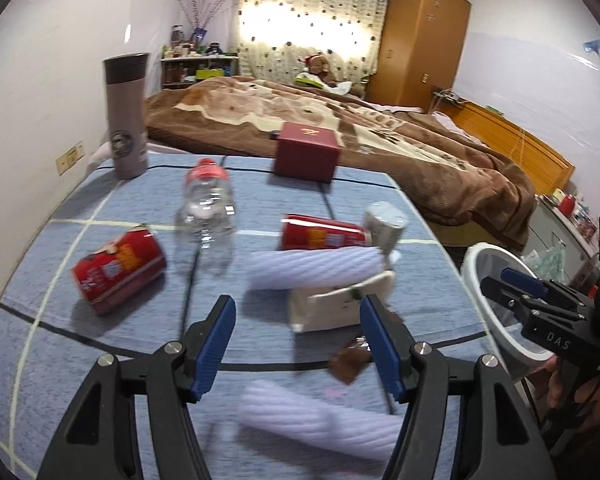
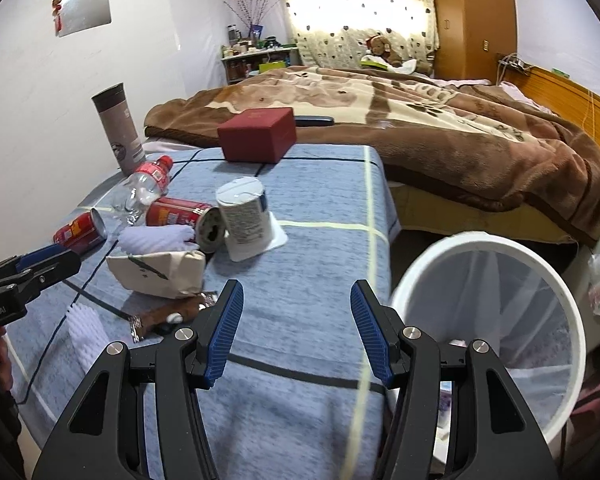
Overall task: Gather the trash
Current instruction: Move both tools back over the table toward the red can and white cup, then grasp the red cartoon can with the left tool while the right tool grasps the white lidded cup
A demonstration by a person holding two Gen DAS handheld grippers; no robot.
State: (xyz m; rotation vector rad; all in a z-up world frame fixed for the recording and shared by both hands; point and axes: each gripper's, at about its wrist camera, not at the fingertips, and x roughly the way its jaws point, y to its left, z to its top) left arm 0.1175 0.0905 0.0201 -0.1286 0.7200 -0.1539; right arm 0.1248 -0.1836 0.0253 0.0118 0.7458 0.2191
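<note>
My left wrist view looks down across the table (image 1: 40,300) toward the bed (image 1: 380,128), close over the litter. My right wrist view faces likewise, nearer the bin (image 2: 496,252). Both share tabletop, bed and bin.

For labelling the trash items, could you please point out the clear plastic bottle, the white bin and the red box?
clear plastic bottle (image 1: 206,216): left wrist view, its body.
white bin (image 2: 496,246): right wrist view, its rim.
red box (image 2: 256,136): right wrist view, its front face.
</note>
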